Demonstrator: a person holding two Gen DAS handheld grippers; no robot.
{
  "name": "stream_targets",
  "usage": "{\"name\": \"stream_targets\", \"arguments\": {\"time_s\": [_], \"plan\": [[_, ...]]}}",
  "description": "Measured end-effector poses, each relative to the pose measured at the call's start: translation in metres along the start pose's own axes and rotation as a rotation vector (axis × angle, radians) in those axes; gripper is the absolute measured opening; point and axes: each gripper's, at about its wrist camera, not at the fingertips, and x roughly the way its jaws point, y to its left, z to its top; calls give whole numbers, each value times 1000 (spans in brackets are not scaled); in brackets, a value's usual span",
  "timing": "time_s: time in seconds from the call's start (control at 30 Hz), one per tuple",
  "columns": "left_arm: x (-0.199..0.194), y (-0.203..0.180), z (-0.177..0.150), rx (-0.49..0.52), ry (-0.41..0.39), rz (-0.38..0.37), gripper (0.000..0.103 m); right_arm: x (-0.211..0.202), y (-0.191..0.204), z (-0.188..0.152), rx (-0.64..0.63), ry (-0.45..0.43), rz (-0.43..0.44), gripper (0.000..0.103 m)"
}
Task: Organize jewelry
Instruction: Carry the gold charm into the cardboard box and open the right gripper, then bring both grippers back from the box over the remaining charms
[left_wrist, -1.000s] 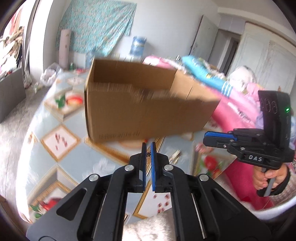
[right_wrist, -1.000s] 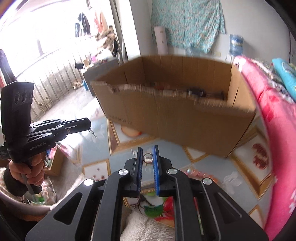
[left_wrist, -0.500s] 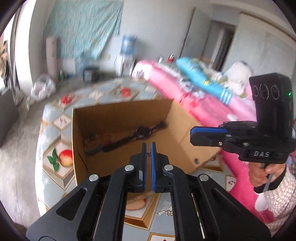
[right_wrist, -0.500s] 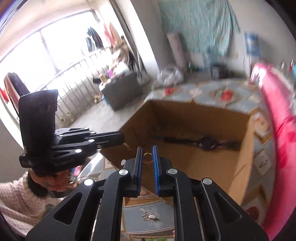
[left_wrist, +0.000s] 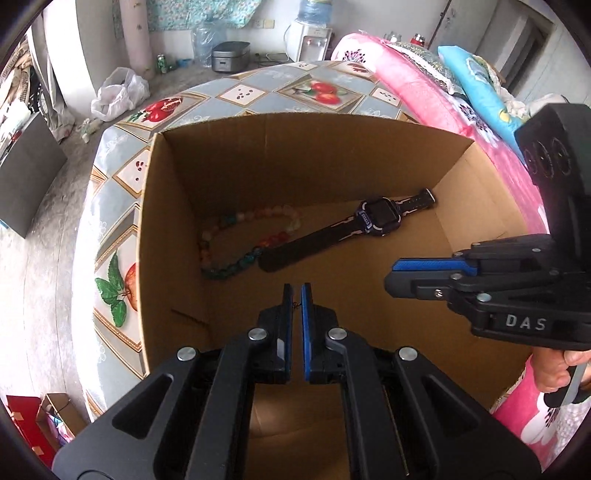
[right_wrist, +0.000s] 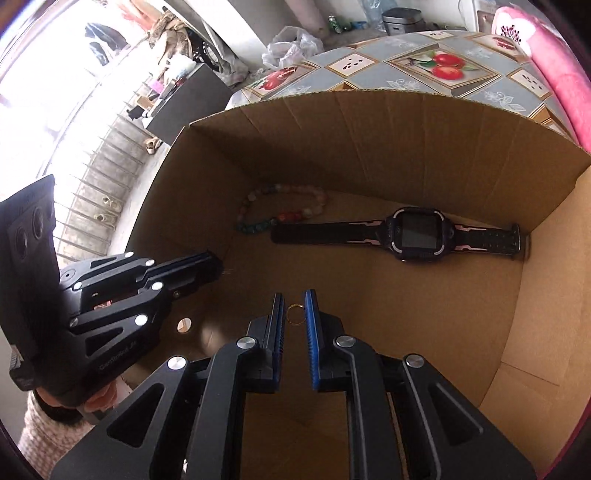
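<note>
Jaws of both grippers pinched nearly shut over an open cardboard box (left_wrist: 177, 236).
Right gripper (right_wrist: 294, 308) closed on a small gold ring (right_wrist: 294, 314) — held between its tips above the box floor; left gripper (left_wrist: 295, 295) clamped on something thin and dark, too small to name. Lying inside: bead bracelet (right_wrist: 284, 212) at the far wall, black watch (right_wrist: 413, 232) just beside it. Box on a fruit-patterned desk (left_wrist: 118, 206), pink bed (left_wrist: 424, 88) alongside.

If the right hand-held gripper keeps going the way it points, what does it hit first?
Probably the bare cardboard floor of the box, short of the watch. Depth is hard to judge. The right hand-held gripper holds a small gold ring.
</note>
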Motion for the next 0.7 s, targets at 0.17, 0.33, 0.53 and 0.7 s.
{"name": "stream_targets", "arguments": {"time_s": [0.17, 0.33, 0.53, 0.7], "plan": [[1, -3, 3, 3, 0, 3, 12, 0, 0, 2, 4, -14, -1, 12], [-3, -3, 2, -8, -12, 5, 13, -10, 0, -1, -5, -47, -10, 12], [-43, -9, -10, 9, -168, -53, 13, -57, 11, -20, -60, -184, 32, 12], [-107, -18, -64, 65, -394, -148, 22, -123, 36, -88, -199, -357, 100, 12]]}}
